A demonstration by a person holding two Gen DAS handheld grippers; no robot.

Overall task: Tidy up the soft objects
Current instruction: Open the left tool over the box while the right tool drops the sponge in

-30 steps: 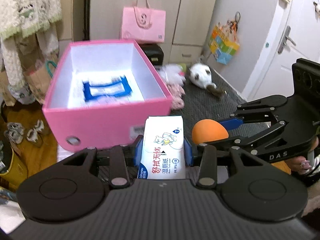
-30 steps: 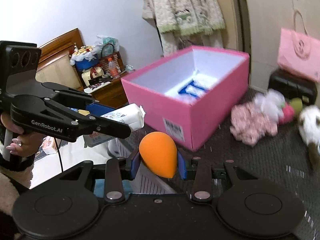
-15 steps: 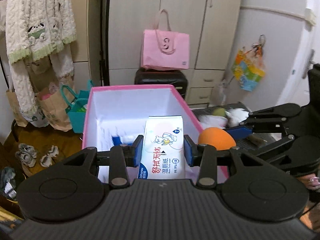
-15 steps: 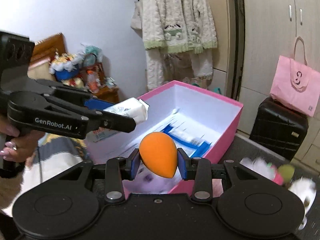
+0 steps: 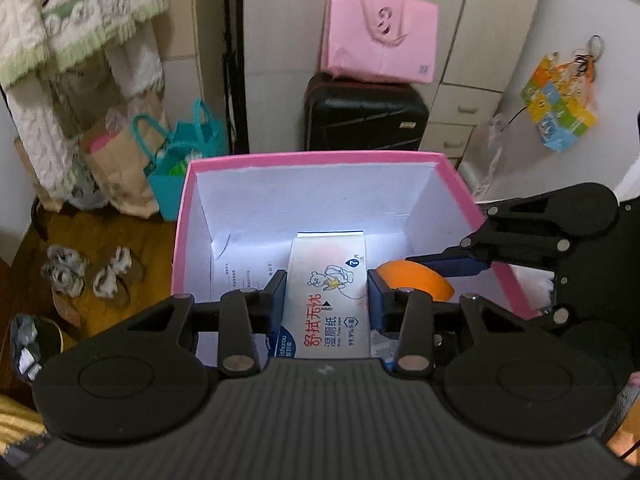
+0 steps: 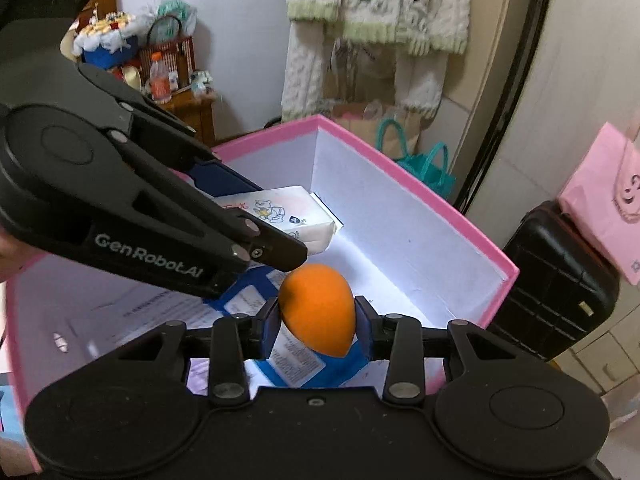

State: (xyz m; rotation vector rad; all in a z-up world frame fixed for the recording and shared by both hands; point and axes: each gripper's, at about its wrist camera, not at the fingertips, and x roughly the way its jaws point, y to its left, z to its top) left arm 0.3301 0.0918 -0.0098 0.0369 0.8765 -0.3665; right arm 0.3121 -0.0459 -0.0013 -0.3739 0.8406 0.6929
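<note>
My left gripper [image 5: 327, 292] is shut on a white pack of wet wipes [image 5: 330, 300] and holds it over the open pink box [image 5: 312, 157]. My right gripper [image 6: 317, 322] is shut on an orange egg-shaped sponge [image 6: 318, 312], also over the box [image 6: 420, 196]. The sponge [image 5: 416, 278] and the right gripper's blue finger [image 5: 452, 261] show to the right in the left wrist view. The left gripper's fingers [image 6: 280, 250] with the wipes [image 6: 280, 216] show in the right wrist view. A blue packet [image 6: 304, 364] and papers lie on the box floor.
A black suitcase [image 5: 366, 114] with a pink bag [image 5: 378, 36] on it stands behind the box. Teal and paper bags [image 5: 176, 148], slippers [image 5: 88, 272] and hanging knitwear [image 6: 376, 12] are to the left. A cluttered wooden shelf [image 6: 160, 76] is beyond.
Both grippers have moved forward and now hang over the inside of the pink box, each still holding its object. The two grippers are closer together.
</note>
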